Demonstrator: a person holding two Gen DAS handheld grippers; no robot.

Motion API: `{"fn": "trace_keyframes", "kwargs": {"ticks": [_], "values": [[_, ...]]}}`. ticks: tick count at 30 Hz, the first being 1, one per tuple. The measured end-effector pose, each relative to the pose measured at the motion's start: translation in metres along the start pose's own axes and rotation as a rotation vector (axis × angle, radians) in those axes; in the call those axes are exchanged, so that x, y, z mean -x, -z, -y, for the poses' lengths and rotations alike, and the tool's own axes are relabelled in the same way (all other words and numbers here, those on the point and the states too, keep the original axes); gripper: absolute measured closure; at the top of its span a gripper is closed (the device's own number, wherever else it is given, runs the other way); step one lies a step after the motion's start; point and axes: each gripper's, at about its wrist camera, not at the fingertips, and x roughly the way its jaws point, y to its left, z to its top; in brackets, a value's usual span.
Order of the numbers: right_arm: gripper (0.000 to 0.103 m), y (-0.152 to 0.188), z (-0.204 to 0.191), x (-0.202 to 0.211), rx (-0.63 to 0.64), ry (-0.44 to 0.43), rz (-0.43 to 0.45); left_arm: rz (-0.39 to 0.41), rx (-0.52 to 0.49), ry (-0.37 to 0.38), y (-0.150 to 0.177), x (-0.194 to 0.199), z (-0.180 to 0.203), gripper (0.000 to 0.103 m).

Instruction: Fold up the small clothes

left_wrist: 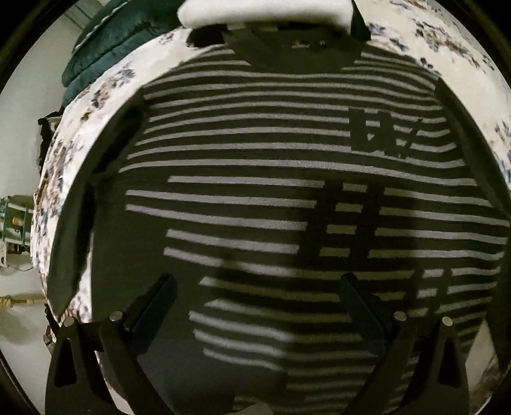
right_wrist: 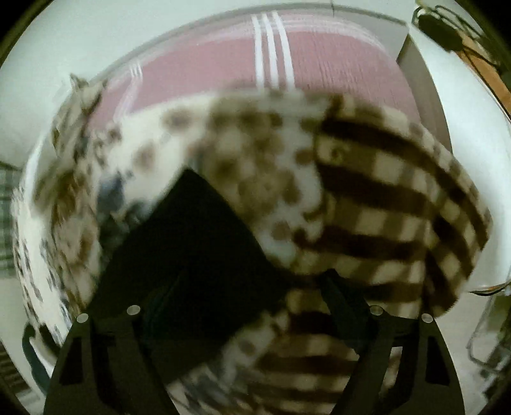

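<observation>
Dark cloth with pale stripes (left wrist view): a striped top [left_wrist: 287,198] lay spread flat on the flowered bedspread [left_wrist: 447,41], filling nearly the whole view ahead of the left claw [left_wrist: 258,287].
Left claw state: its two fingers stood wide apart, nothing between them; the striped cloth lay just beyond the tips, and whether they touched it could not be told.
Beyond the claw: the neck opening lay at the far end, with a white pillow [left_wrist: 262,12] past it and a dark green quilt [left_wrist: 105,41] off to the far left.
Progress, left view: by my judgement no fold had been made yet; the body lay open and smooth, the left sleeve lying along its edge.
Writing, left view: large dark block shapes broke the stripes ahead and to the right of the claw; they looked like letters or characters but could not be read.
Right wrist view: badly blurred.
Checked cloth: a brown-and-cream checked garment [right_wrist: 392,204] lay bunched ahead and right of the right claw [right_wrist: 252,287], part of it under the right finger.
Dark cloth: a black piece [right_wrist: 191,255] sat between the fingers.
Right claw state: fairly wide; a grip could not be told.
Beyond it: a pink blanket [right_wrist: 319,60] with white stripes.
Progress, right view: the checked garment seemed unfolded.
Writing, right view: none legible.
</observation>
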Motion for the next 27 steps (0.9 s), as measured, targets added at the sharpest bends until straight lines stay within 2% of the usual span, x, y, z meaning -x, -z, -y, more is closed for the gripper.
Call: {"fn": "trace_keyframes", "kwargs": {"ticks": [1, 2, 3, 8, 11, 14, 16, 19, 22, 25, 27], "values": [[0.047, 0.002, -0.004, 0.005, 0.012, 0.002, 0.039, -0.003, -0.004, 0.009, -0.002, -0.005, -0.001, 0.0], [0.061, 0.004, -0.008, 0.008, 0.035, 0.021, 0.063, -0.003, -0.008, 0.013, -0.005, -0.007, -0.004, 0.0], [0.091, 0.005, -0.013, 0.011, 0.068, 0.036, 0.084, 0.0, -0.01, 0.014, -0.007, -0.008, -0.006, 0.0], [0.095, 0.013, -0.051, 0.053, 0.264, 0.083, 0.197, 0.043, -0.03, 0.011, -0.019, -0.01, -0.028, 0.0], [0.1, -0.002, -0.065, 0.086, 0.28, 0.093, 0.295, 0.058, -0.025, 0.004, -0.025, -0.013, -0.038, 0.0], [0.1, -0.027, -0.078, 0.088, 0.273, 0.108, 0.309, 0.061, 0.002, 0.013, -0.032, -0.017, -0.048, 0.0], [0.1, -0.033, -0.1, 0.085, 0.309, 0.111, 0.314, 0.06, 0.014, 0.019, -0.034, -0.019, -0.05, 0.0], [0.1, -0.022, -0.128, 0.097, 0.361, 0.053, 0.316, 0.063, 0.033, 0.027, -0.035, -0.016, -0.053, 0.0], [0.1, 0.012, -0.171, 0.116, 0.441, -0.03, 0.29, 0.079, 0.047, 0.031, -0.036, -0.011, -0.062, 0.0], [0.1, 0.067, -0.228, 0.134, 0.581, -0.117, 0.261, 0.089, 0.079, 0.043, -0.037, -0.005, -0.081, 0.0], [0.1, 0.128, -0.279, 0.144, 0.707, -0.197, 0.216, 0.097, 0.11, 0.044, -0.038, -0.001, -0.098, 0.0]]}}
